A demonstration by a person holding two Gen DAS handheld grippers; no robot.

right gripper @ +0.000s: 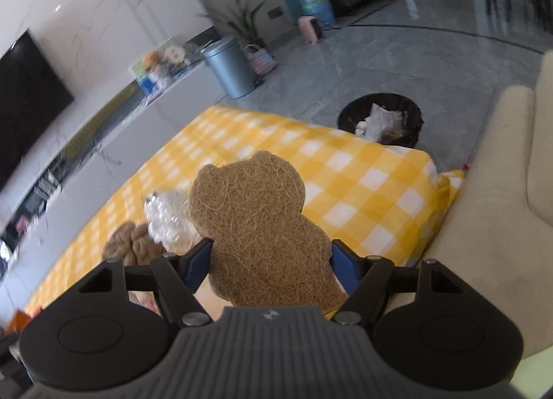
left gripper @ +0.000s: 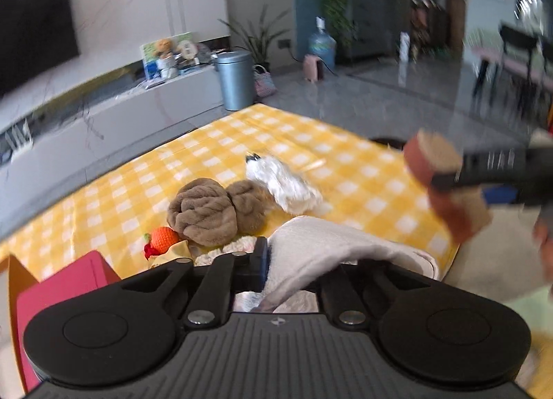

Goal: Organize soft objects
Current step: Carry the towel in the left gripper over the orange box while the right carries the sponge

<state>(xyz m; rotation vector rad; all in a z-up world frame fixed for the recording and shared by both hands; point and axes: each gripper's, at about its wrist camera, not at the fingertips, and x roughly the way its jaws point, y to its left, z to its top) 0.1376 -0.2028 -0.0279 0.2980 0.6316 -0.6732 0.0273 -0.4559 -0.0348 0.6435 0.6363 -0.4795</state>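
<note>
Soft objects mid-sort: left gripper (left gripper: 266,260) pinches a white cloth (left gripper: 321,254), right gripper (right gripper: 271,264) clamps the bear-shaped fibre pad (right gripper: 255,222). Brown rolled towels (left gripper: 214,212), probably a white plush (left gripper: 283,184), and an orange knitted toy (left gripper: 164,236) wait on the checked tabletop (left gripper: 345,164).

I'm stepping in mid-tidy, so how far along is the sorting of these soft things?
Nothing looks sorted yet. In hand: the left hand-held gripper pinches a white cloth, and the right hand-held gripper holds a bear-shaped fibre pad. Left on the checked tablecloth: brown rolled towels, white plush toy, orange knitted toy.
</note>
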